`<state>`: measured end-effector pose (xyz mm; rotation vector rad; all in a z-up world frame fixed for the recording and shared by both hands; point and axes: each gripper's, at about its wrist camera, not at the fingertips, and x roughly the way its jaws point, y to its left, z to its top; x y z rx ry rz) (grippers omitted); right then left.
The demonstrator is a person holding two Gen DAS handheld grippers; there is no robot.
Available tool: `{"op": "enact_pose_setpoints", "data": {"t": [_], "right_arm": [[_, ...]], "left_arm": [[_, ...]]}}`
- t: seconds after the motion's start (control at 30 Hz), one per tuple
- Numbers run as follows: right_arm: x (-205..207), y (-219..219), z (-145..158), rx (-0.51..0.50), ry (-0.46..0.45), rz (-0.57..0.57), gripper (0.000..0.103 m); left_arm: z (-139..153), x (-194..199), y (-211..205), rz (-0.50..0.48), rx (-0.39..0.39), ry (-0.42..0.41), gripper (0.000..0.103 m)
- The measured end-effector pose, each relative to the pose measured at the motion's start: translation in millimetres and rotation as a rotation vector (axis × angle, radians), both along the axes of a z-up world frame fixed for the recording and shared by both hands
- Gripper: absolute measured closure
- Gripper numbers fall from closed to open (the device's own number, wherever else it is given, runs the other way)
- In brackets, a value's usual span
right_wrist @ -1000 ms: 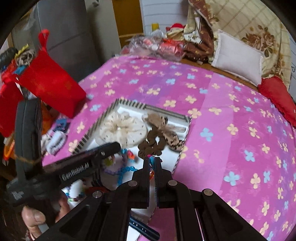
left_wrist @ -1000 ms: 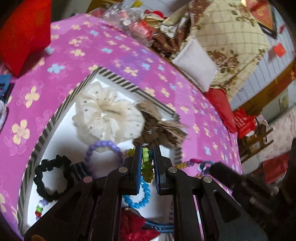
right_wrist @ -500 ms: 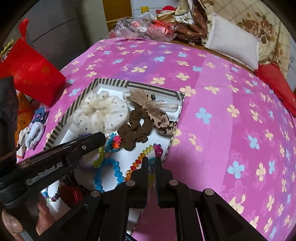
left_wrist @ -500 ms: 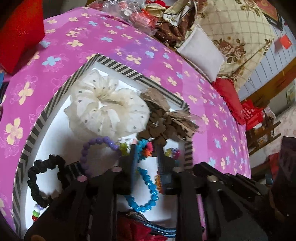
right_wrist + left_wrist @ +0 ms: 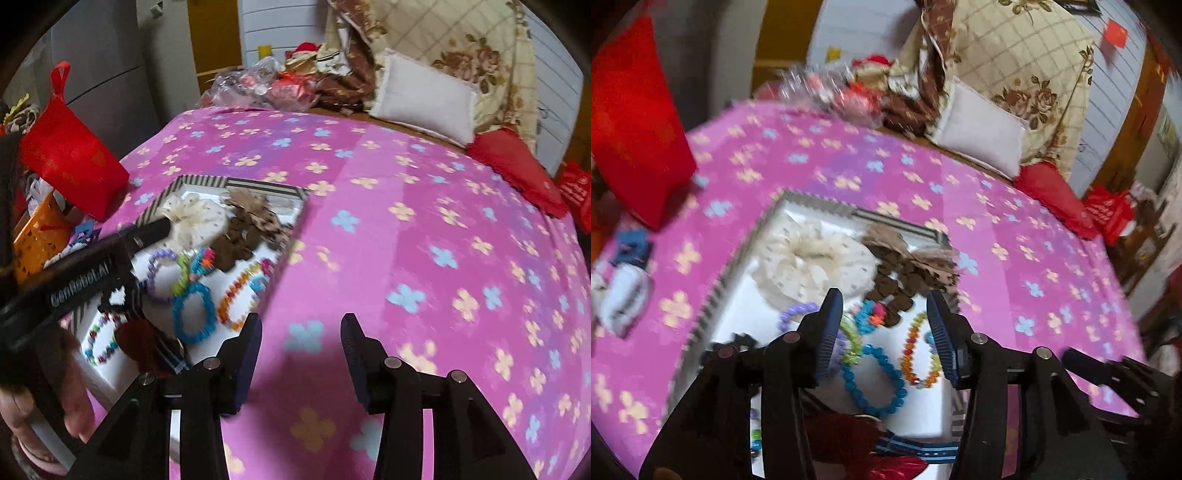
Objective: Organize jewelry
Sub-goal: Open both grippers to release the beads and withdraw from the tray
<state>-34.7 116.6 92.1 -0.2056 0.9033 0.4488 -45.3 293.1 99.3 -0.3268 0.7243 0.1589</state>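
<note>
Item one: my left gripper [image 5: 884, 328] hung with jaws spread wide and empty above the striped-rim tray [image 5: 827, 206], where the blue bead bracelet [image 5: 874, 380], orange bead bracelet [image 5: 918, 350], purple bead bracelet [image 5: 792, 315], cream scrunchie [image 5: 812, 266] and brown scrunchie [image 5: 897, 284] all lay on the white floor. Item two: my right gripper [image 5: 301, 345] likewise stood wide open holding nothing, over the pink flowered bedspread [image 5: 424, 236] just beside the tray's near right corner.

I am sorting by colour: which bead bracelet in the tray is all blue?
The blue bracelet, lying between the left tongs; the others are purple or mixed colours.
</note>
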Motion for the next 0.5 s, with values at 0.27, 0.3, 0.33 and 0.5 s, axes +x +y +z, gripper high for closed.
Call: {"op": "enact_pose_setpoints", "data": {"t": [0.27, 0.3, 0.33, 0.5], "right_arm": [[-49, -53, -6, -0.025, -0.046, -0.069, 0.060], [-54, -59, -7, -0.029, -0.046, -0.079, 0.060], [-59, -65, -7, -0.034, -0.046, -0.088, 0.060], [-80, -96, -9, -0.037, -0.039, -0.127, 0.060]], "left_arm": [[37, -58, -26, 0.235, 0.298, -0.244, 0.015], [40, -67, -28, 0.251, 0.318, -0.269, 0.010], [43, -77, -32, 0.264, 0.327, -0.290, 0.008], [56, -111, -48, 0.317, 0.331, -0.342, 0.006]]}}
